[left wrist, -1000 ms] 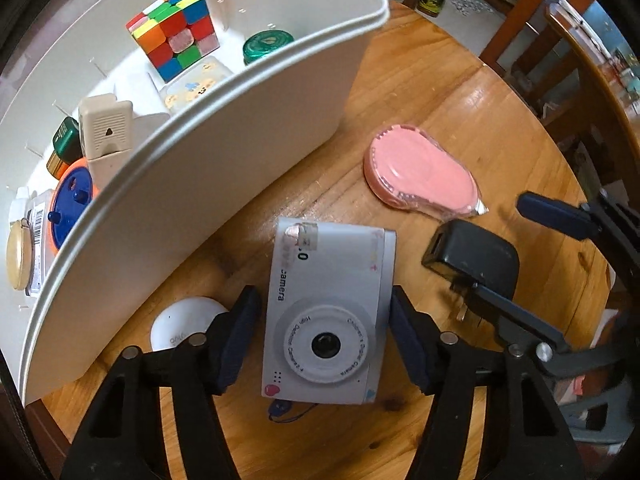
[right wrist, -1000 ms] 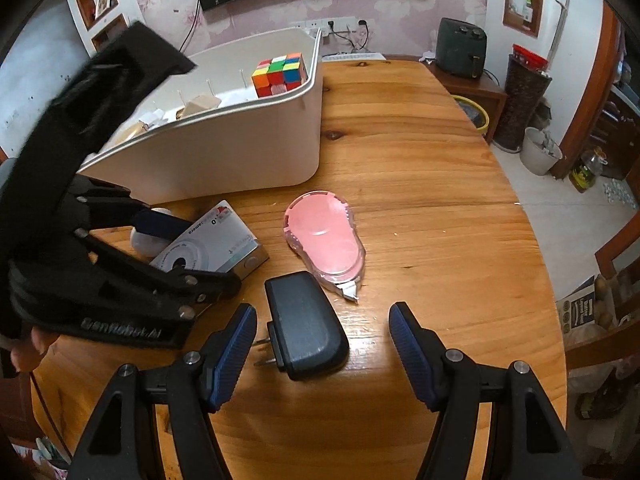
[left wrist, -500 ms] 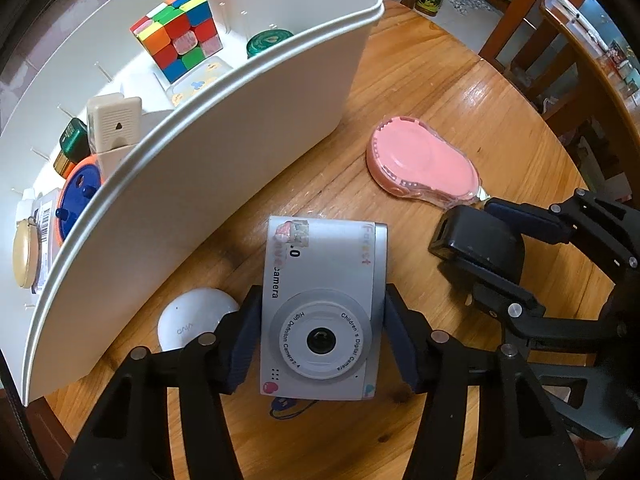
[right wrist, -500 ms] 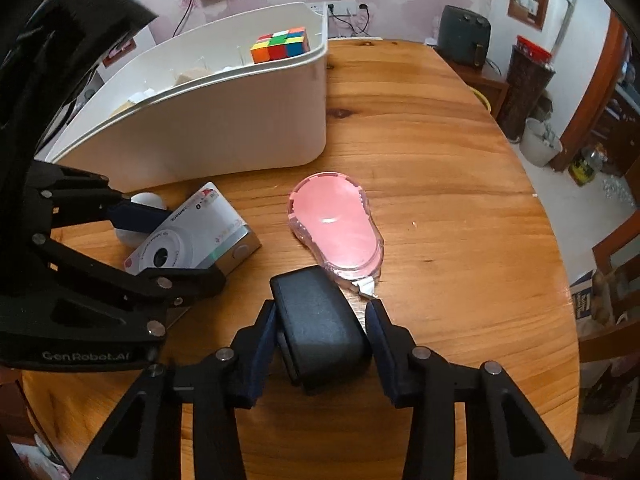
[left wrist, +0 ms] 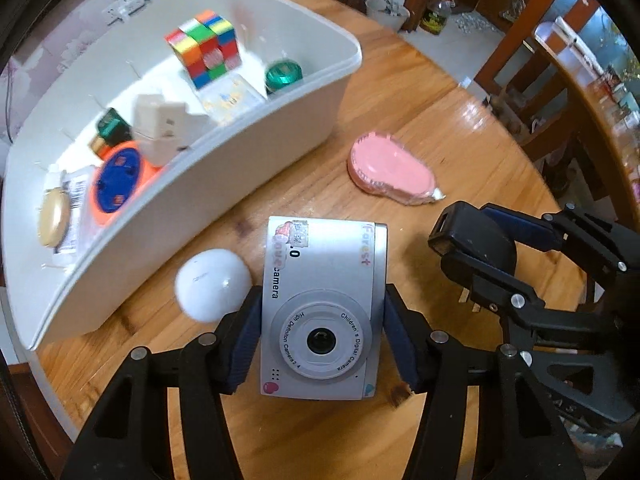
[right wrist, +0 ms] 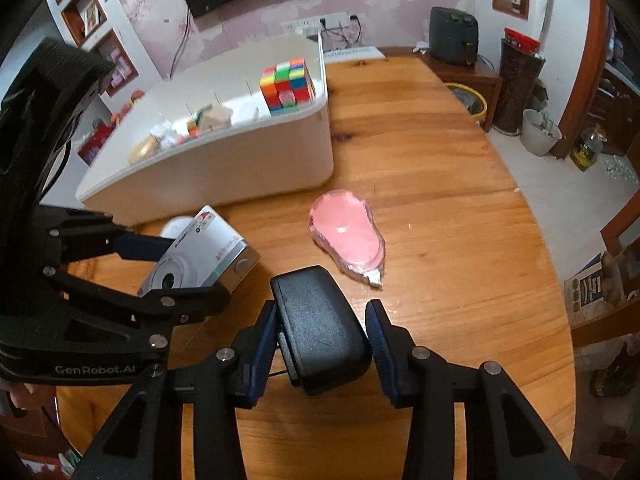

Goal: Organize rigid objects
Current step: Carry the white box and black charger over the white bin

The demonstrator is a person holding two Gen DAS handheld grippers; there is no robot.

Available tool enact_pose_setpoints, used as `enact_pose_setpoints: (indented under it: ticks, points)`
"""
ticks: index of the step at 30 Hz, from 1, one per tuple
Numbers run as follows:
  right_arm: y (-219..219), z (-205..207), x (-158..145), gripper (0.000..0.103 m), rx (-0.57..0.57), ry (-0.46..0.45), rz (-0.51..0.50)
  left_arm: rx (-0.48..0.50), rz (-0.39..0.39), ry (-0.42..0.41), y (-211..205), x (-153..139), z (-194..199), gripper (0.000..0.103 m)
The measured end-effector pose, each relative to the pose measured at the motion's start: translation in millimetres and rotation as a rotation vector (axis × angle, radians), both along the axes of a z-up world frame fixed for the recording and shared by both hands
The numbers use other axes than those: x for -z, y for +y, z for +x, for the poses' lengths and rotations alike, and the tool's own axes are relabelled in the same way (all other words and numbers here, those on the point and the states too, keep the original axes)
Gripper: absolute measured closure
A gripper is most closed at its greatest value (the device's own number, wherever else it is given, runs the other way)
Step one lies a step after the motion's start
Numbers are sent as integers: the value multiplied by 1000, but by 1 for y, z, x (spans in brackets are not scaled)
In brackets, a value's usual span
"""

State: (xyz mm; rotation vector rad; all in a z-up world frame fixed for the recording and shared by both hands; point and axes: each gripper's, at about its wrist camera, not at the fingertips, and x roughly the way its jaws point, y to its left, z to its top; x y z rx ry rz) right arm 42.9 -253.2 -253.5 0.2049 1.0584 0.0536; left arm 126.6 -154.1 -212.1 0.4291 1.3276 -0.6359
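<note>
Camera [left wrist: 320, 312] clamped in L gripper [left wrist: 320, 344].

One camera [left wrist: 324, 304], one black charger [right wrist: 320, 328], one pink tape dispenser [left wrist: 390, 170], one white puck [left wrist: 212, 284], one bin [left wrist: 240, 168], one puzzle cube [left wrist: 206, 52].

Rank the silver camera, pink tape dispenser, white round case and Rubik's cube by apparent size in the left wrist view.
1. silver camera, though nearest the lens, which inflates it
2. pink tape dispenser
3. Rubik's cube and white round case: these look alike, so no ranking between them
</note>
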Motion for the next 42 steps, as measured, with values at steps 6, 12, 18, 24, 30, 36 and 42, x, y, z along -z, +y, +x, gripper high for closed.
enact_pose_setpoints:
  ticks: [6,12,18,24,30,36,42]
  points:
    - [5,-1,-38,59,-1,-71,8,-51,0,-48,17,-45,7,42]
    - [12,10,-83,59,-21,-156,33,-131,-1,-124,48,-96,31,42]
    - [25,41,-124,59,-70,-253,12,-208,13,-252,79,-146,70,42]
    - [37,87,-160,59,-104,-337,-18,-264,16,-339,99,-173,110,42]
    - [42,141,-173,59,-78,-332,-14,-317,-15,-353,108,-175,144,42]
    - [43,175,-177,59,-49,-322,-2,-374,-40,-332,117,-166,172,42]
    - [49,205,-171,59,-32,-315,-9,-411,-58,-313,118,-147,196,42]
